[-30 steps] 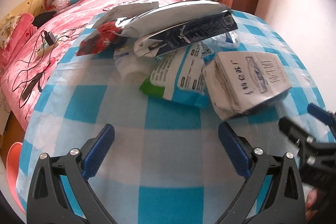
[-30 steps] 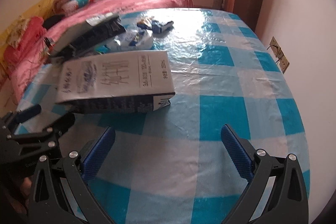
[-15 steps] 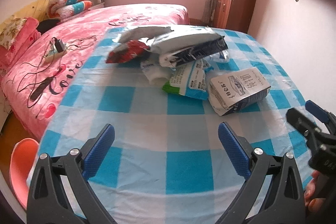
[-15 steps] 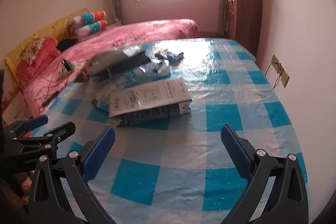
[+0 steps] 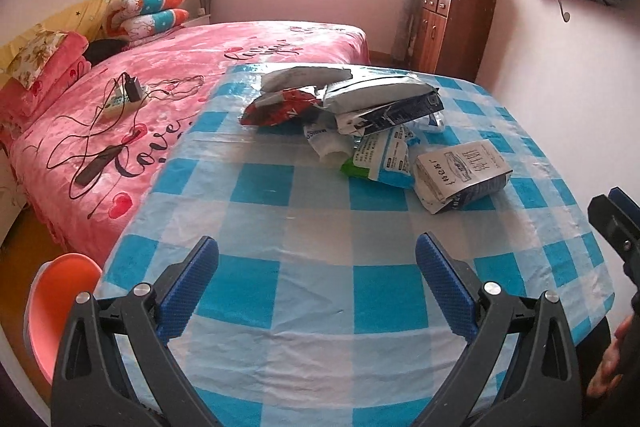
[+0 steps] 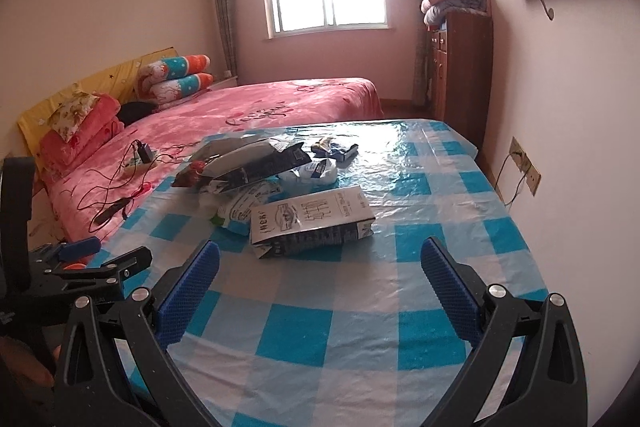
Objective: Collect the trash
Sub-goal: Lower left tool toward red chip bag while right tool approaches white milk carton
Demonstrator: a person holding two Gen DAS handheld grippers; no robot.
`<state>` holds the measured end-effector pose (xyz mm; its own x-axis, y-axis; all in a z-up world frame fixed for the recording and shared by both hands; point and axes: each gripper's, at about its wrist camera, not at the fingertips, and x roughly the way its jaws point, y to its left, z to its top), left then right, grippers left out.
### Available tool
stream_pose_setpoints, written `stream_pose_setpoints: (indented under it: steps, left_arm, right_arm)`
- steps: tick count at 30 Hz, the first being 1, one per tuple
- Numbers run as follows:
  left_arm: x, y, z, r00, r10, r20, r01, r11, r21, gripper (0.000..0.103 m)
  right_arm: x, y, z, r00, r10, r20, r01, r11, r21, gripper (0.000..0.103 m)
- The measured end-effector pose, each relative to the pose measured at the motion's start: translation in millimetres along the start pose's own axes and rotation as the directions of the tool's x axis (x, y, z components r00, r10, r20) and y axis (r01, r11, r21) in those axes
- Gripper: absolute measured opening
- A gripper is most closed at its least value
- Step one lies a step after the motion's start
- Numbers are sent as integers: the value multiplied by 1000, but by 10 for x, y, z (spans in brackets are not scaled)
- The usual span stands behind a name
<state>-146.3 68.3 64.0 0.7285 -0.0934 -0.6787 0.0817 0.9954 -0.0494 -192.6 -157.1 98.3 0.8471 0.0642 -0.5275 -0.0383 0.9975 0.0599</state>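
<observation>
A pile of trash lies on the blue-and-white checked table (image 5: 312, 291): a white milk carton (image 5: 462, 175) nearest, a white-blue-green pouch (image 5: 382, 163), a silver and dark bag (image 5: 384, 103) and a red wrapper (image 5: 276, 111). The carton (image 6: 312, 223) and the pile (image 6: 252, 167) also show in the right wrist view, with a small blue wrapper (image 6: 334, 149) behind. My left gripper (image 5: 316, 275) is open and empty, well short of the pile. My right gripper (image 6: 320, 279) is open and empty, short of the carton.
A pink bed (image 5: 120, 115) with cables and a charger (image 5: 128, 95) runs along the table's left side. An orange stool (image 5: 60, 299) stands at the near left. A wooden cabinet (image 6: 460, 67) and a wall socket (image 6: 524, 171) are on the right.
Both grippers have pulled back and up from the pile, so the trash looks smaller and farther away. Both stay open and empty. The trash has not moved.
</observation>
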Motion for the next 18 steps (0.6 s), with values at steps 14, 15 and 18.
stream_pose_setpoints:
  steps: [14,15,18]
  left_arm:
    - [36,151,-33,999,35,-1,-35,999,-3,99]
    - [49,164,-28,999,41,-1,-41,999,-4,99]
    - [82,188,-19,999,51,2,-51,999,-7,99]
  right_arm:
    - [111,-87,11,981,126,-151,-102,983,155,99]
    - [143,-114,12,977,140,-161,-111,978,178,99]
    - [258,-182,8,966,172,-191,-124,964,237,99]
